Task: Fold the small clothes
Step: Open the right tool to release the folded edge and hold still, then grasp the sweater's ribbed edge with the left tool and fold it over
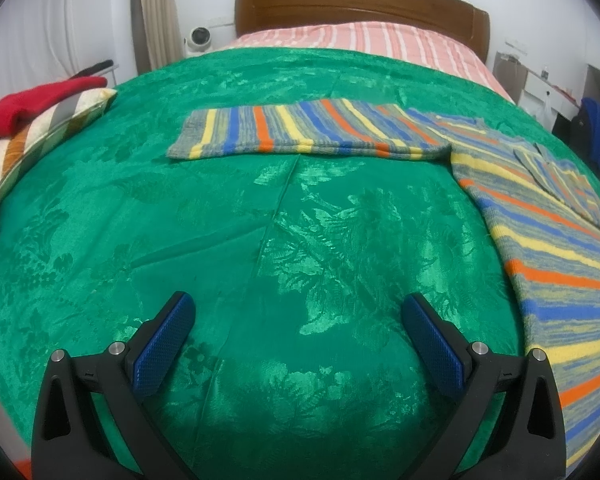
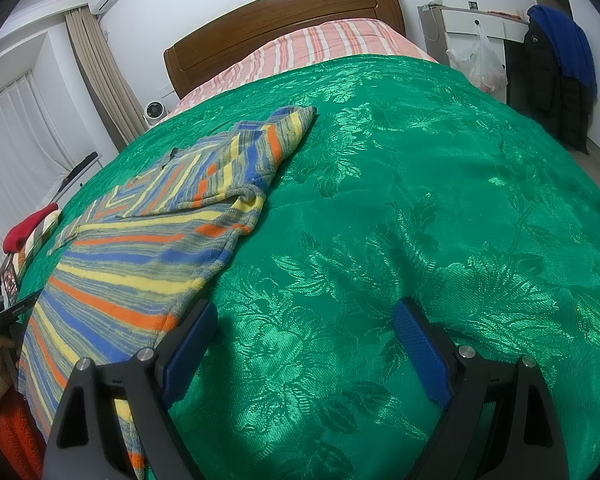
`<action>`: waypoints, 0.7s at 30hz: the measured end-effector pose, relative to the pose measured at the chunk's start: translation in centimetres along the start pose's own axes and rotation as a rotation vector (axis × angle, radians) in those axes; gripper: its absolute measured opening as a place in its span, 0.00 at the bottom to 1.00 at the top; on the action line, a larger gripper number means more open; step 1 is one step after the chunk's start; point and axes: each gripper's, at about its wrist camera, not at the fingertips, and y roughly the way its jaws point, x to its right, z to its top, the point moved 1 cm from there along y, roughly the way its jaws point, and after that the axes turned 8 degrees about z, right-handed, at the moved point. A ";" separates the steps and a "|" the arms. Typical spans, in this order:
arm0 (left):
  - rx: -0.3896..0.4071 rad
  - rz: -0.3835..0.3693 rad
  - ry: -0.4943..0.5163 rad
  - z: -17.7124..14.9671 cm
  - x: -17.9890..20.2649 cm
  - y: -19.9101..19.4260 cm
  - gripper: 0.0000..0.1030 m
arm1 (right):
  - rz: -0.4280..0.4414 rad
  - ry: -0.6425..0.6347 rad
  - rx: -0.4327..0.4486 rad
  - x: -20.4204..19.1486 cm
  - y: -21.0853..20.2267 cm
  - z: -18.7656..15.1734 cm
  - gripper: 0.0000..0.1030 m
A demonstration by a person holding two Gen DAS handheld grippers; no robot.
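A striped knit sweater [image 1: 548,248] in blue, yellow, orange and grey lies flat on the green bedspread [image 1: 228,216]. One sleeve [image 1: 308,130] stretches out to the left across the bed. In the right wrist view the same sweater [image 2: 140,248] fills the left side, with its other sleeve [image 2: 252,148] folded in over the body. My left gripper [image 1: 298,306] stands open over bare bedspread, left of the sweater's body. Also open, my right gripper [image 2: 304,314] has its left finger [image 2: 192,348] at the sweater's right edge and nothing between its jaws.
A red garment [image 1: 40,100] rests on a striped cushion [image 1: 52,128] at the bed's left edge. A wooden headboard [image 1: 360,8] and pink striped sheet [image 1: 360,38] lie beyond. A white desk [image 2: 476,24], plastic bag [image 2: 478,60] and hanging jackets [image 2: 556,72] stand to the right.
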 end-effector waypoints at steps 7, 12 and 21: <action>-0.003 0.004 0.002 -0.1 0.2 -0.1 1.00 | 0.001 0.000 0.001 0.0 0.0 0.0 0.87; -0.071 -0.008 0.004 0.8 -0.1 -0.5 1.00 | 0.001 0.000 0.001 0.0 0.0 0.0 0.87; -0.037 -0.095 -0.238 10.2 -9.1 0.6 1.00 | 0.006 0.001 0.005 -0.2 0.0 0.1 0.87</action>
